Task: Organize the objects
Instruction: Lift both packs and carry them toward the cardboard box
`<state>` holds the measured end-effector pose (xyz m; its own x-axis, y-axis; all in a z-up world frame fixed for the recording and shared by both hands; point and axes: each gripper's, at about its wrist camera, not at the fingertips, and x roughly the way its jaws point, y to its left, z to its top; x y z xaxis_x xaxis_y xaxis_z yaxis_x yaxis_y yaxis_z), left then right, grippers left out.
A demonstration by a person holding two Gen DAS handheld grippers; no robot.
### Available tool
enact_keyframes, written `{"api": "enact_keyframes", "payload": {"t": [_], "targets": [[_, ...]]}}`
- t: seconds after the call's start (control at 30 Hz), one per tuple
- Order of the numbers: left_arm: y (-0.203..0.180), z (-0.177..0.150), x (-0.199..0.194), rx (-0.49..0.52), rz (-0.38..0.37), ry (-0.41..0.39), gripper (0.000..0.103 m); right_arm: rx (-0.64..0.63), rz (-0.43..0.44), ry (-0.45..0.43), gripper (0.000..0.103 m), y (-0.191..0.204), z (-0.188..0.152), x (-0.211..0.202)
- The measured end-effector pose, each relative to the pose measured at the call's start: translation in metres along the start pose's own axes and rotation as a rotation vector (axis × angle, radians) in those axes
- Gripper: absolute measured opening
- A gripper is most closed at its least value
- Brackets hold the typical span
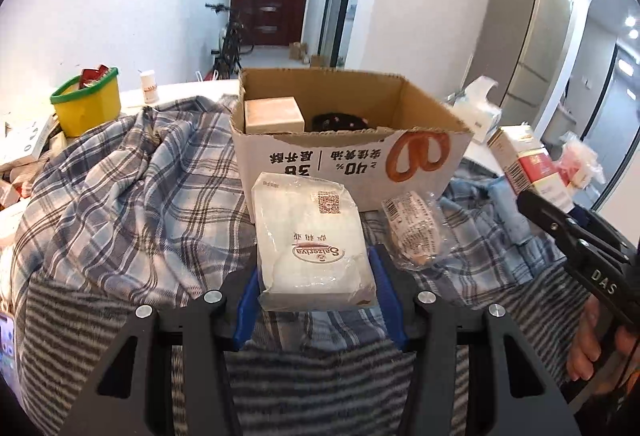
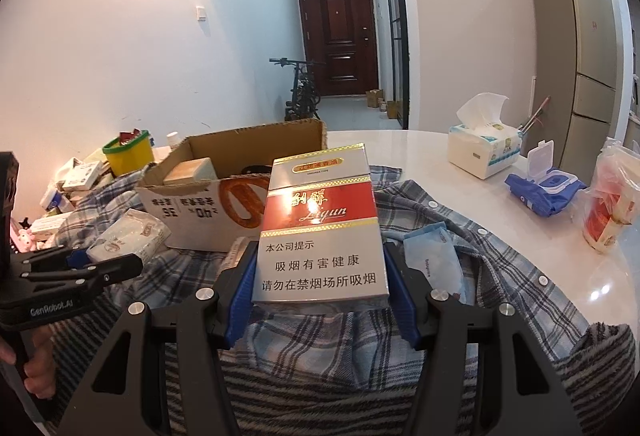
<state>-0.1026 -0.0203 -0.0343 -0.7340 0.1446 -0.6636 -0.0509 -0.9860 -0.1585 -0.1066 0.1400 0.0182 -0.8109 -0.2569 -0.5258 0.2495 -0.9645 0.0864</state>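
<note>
Left wrist view shows the left gripper clamped on a white packet, its blue pads pressed against the packet's two sides; the packet is held just in front of the near wall of an open cardboard box, which stands on a rumpled plaid shirt; inside the box lie a beige box at the far left and a dark item beside it, too shadowed to identify; a clear-wrapped snack lies on the shirt just right of the packet, near the box's front corner; a yellow tub with a green rim stands far left, with a small white bottle to its right.

Right wrist view shows the right gripper closed on a red and white cigarette carton, blue pads tight on both of its sides; the carton is held over the shirt, right of the cardboard box and partly hiding its right end; a pale blue pouch lies on the shirt just right of the carton; on the white table further right are a tissue pack, a blue wipes pack with its lid flipped up, and a plastic-wrapped red item at the right edge; a striped cloth lies nearest, under both grippers.
</note>
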Motion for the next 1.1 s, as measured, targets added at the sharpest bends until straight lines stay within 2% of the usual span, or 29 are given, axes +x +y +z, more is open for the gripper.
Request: {"api": "enact_keyframes", "payload": {"t": [0.13,0.27,0.67,0.83,1.1], "targets": [[-0.001,-0.008,-0.016,-0.005,0.019,-0.070,0.054,-0.014,0.021,-0.011,0.058,0.007,-0.001,-0.007],[-0.004,-0.010,-0.025,-0.009,-0.013,-0.082,0.054,-0.031,0.033,-0.013,0.058,0.014,0.000,-0.009],[-0.007,-0.004,-0.056,0.007,-0.035,-0.156,0.048,-0.070,0.036,-0.068,0.058,0.027,0.015,-0.030],[-0.011,0.021,-0.071,0.026,-0.032,-0.228,0.048,-0.106,0.040,-0.134,0.058,0.038,0.039,-0.039],[-0.027,0.099,-0.085,0.046,-0.004,-0.412,0.048,-0.141,0.001,-0.279,0.058,0.051,0.110,-0.048]]}}
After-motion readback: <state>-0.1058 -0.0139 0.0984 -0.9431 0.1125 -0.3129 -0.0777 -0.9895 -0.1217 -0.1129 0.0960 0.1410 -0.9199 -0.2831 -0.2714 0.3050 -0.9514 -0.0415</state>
